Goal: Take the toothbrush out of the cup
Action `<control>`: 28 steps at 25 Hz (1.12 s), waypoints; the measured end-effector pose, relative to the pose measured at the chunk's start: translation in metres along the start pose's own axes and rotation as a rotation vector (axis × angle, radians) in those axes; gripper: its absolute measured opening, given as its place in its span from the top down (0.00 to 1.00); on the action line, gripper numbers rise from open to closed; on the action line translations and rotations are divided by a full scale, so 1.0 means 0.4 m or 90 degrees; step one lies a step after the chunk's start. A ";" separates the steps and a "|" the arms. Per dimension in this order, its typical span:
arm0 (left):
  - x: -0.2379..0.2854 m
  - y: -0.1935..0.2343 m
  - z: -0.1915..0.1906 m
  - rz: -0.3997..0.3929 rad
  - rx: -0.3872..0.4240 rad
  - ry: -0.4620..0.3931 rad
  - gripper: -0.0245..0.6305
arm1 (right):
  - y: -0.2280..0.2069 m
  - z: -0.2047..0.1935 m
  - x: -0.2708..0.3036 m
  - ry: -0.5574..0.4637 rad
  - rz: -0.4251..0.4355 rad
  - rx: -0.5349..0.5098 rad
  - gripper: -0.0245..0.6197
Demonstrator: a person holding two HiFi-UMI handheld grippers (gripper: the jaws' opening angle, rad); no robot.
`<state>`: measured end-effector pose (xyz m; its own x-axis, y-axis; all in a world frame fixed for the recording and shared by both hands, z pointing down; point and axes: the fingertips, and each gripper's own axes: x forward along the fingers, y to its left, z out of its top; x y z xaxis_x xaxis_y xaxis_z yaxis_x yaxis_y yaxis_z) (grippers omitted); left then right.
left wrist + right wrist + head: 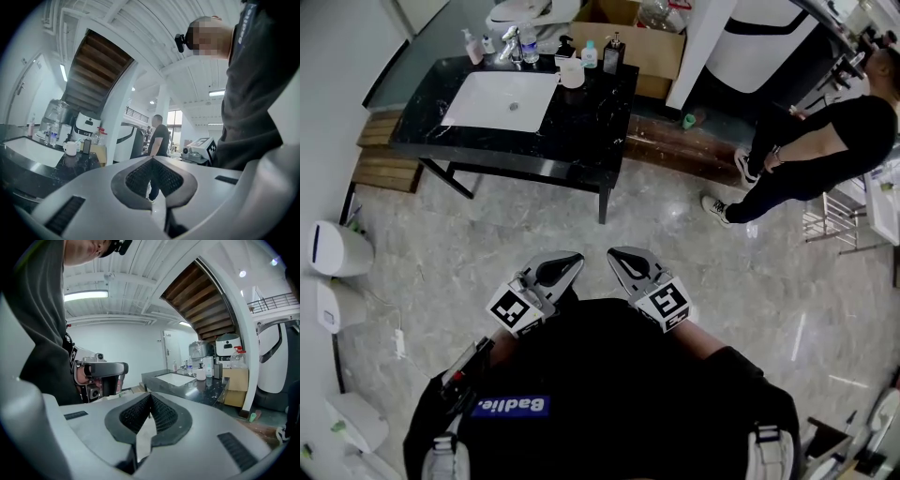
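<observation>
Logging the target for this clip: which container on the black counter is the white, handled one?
The squat white cup by the far right corner of the sink. The containers around it are taller, narrower bottles, some with pump tops.

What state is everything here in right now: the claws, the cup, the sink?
Left claw: shut, empty.
Right claw: shut, empty.
White cup: upright on the black marble counter, far from both claws.
White rectangular sink: nothing in it.
</observation>
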<state>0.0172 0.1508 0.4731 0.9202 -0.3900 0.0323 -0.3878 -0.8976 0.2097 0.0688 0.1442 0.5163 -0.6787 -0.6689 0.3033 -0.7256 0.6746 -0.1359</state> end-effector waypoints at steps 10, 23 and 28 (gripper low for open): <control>0.034 0.233 0.048 -0.053 -0.006 0.001 0.95 | -0.101 0.067 0.184 0.010 -0.052 0.017 0.94; -0.003 0.486 0.130 -0.115 0.021 -0.028 0.95 | -0.162 0.184 0.410 -0.016 -0.118 0.023 0.94; -0.028 0.535 0.144 -0.114 0.015 -0.029 0.95 | -0.148 0.212 0.453 -0.017 -0.122 0.008 0.94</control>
<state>-0.0792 -0.0486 0.4611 0.9714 -0.2326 -0.0471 -0.2203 -0.9577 0.1850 -0.0210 -0.0433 0.4993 -0.5303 -0.7928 0.3002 -0.8432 0.5302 -0.0894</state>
